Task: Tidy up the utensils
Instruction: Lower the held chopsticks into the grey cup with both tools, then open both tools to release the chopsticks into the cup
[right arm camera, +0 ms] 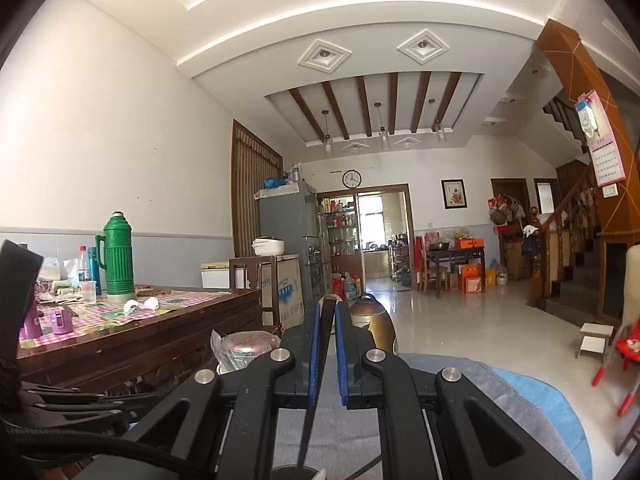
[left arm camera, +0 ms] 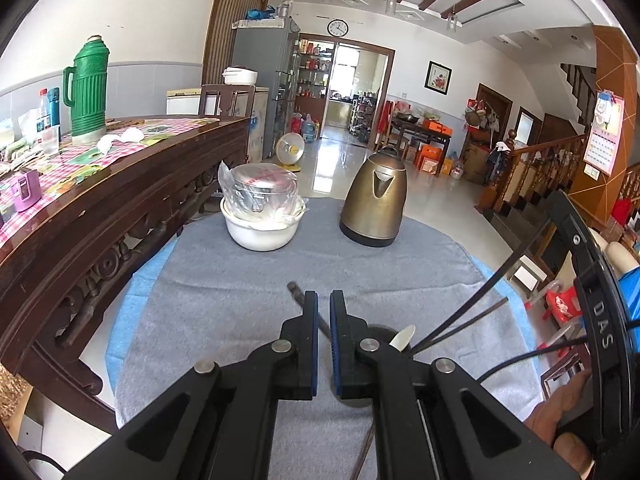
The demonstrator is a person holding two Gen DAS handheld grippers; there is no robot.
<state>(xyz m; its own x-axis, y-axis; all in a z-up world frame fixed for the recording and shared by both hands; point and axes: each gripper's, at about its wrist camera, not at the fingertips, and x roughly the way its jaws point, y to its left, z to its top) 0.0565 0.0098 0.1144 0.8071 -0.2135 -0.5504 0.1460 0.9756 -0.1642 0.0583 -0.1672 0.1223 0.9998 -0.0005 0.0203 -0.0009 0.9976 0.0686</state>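
Two sets of jaws are both clenched, each on one thin utensil. My left gripper (left arm camera: 324, 296), at the lower centre of its view, pinches a dark chopstick (left arm camera: 294, 290) whose tip pokes out to the upper left of the pads. My right gripper (right arm camera: 328, 304) grips a black stick (right arm camera: 310, 420) that runs down between its pads to the bottom of the frame.

Just beneath my left jaws sits a dark round holder (left arm camera: 380, 330), partly hidden, with a white spoon (left arm camera: 403, 338) leaning in it. I judge that is where these go. I would lower each stick slowly, tip first over the opening, keep the two grippers apart, and let go only once the tip is inside.

Across the left of the frame runs a carved wooden desk (left arm camera: 100, 220). My own desk wears a grey cloth (left arm camera: 280, 280). At its far edge stand a brass-coloured kettle (left arm camera: 376, 204), right of centre, and a white bowl (left arm camera: 260, 232), left of centre.
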